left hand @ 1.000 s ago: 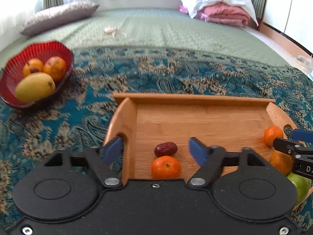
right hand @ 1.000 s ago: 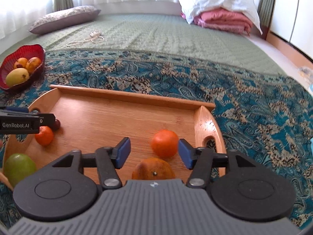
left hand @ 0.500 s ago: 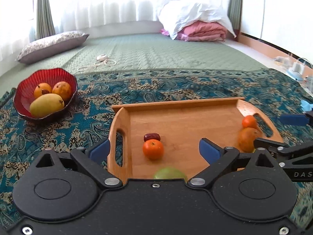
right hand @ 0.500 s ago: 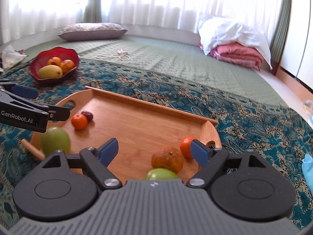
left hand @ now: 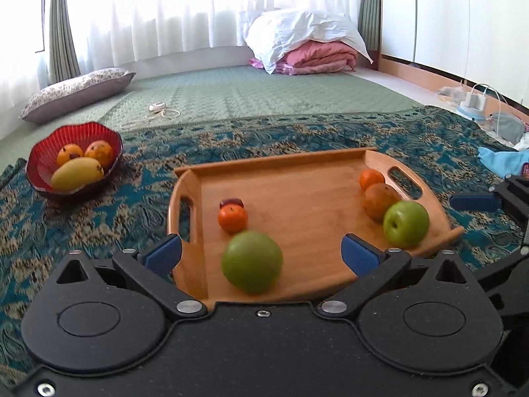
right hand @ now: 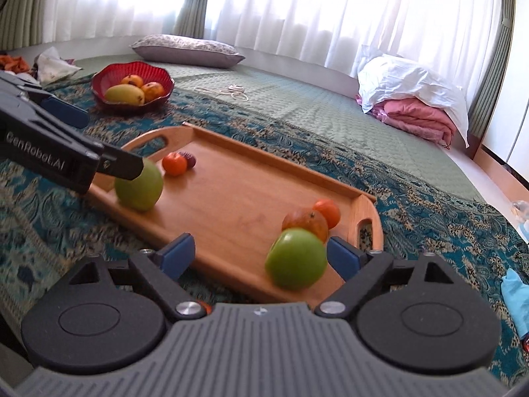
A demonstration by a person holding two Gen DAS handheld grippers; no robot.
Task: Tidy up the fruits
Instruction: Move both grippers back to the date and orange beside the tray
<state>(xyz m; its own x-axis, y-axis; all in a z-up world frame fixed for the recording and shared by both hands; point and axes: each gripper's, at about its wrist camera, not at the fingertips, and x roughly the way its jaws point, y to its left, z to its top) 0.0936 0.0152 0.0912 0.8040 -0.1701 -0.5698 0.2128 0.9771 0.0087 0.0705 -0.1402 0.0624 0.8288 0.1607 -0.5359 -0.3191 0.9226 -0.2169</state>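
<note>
A wooden tray [left hand: 297, 198] lies on the patterned cloth. On its left side sit a green apple [left hand: 252, 261], a small orange [left hand: 232, 219] and a dark red date [left hand: 231, 202]. On its right side are a second green apple [left hand: 406, 224] and two oranges [left hand: 380, 200]. My left gripper [left hand: 261, 253] is opening, with the near apple loose between its jaws. My right gripper [right hand: 260, 253] is opening too; the other apple [right hand: 296, 258] rests on the tray [right hand: 231, 205] between its jaws, close to the right pad. The left gripper [right hand: 66, 158] shows at that view's left.
A red bowl [left hand: 39, 165] with a mango and two oranges stands on the cloth left of the tray. Behind lie a green quilt, a pillow [left hand: 76, 92], a loose cable [left hand: 158, 112] and folded bedding [left hand: 307, 49]. Chargers and a blue cloth [left hand: 502, 160] are at the right.
Both grippers have drawn back from the tray and their jaws have spread wider. A green apple has come into view between each pair of fingers.
</note>
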